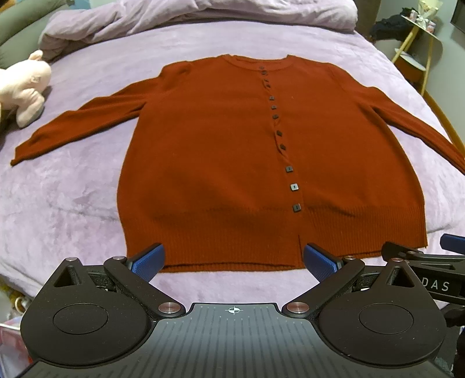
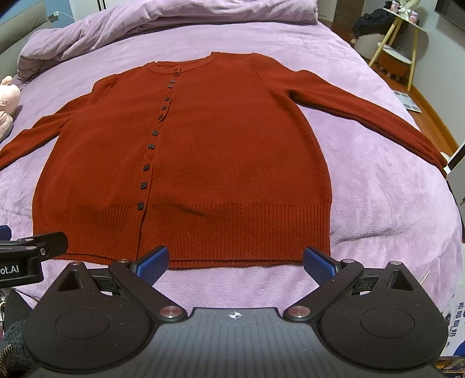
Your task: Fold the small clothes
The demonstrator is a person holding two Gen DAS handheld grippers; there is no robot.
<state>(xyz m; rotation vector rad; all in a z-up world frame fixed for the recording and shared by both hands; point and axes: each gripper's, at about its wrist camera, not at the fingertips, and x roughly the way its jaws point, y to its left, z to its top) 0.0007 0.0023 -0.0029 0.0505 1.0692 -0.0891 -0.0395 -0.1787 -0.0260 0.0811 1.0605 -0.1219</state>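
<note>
A rust-red buttoned cardigan (image 1: 221, 151) lies flat, face up, on a purple bed cover, sleeves spread to both sides, hem toward me. It also shows in the right wrist view (image 2: 232, 151). My left gripper (image 1: 234, 263) is open and empty, its blue pads just above the hem near the button placket. My right gripper (image 2: 236, 266) is open and empty, hovering at the hem's right half. Each gripper shows at the edge of the other's view: the right one (image 1: 421, 261), the left one (image 2: 32, 256).
A pink plush toy (image 1: 24, 87) lies by the left sleeve. A bunched purple duvet (image 1: 203, 14) sits at the bed's head. A wooden-legged side table (image 2: 398, 37) with items stands off the bed's right. The bed cover (image 2: 392, 203) drops off at right.
</note>
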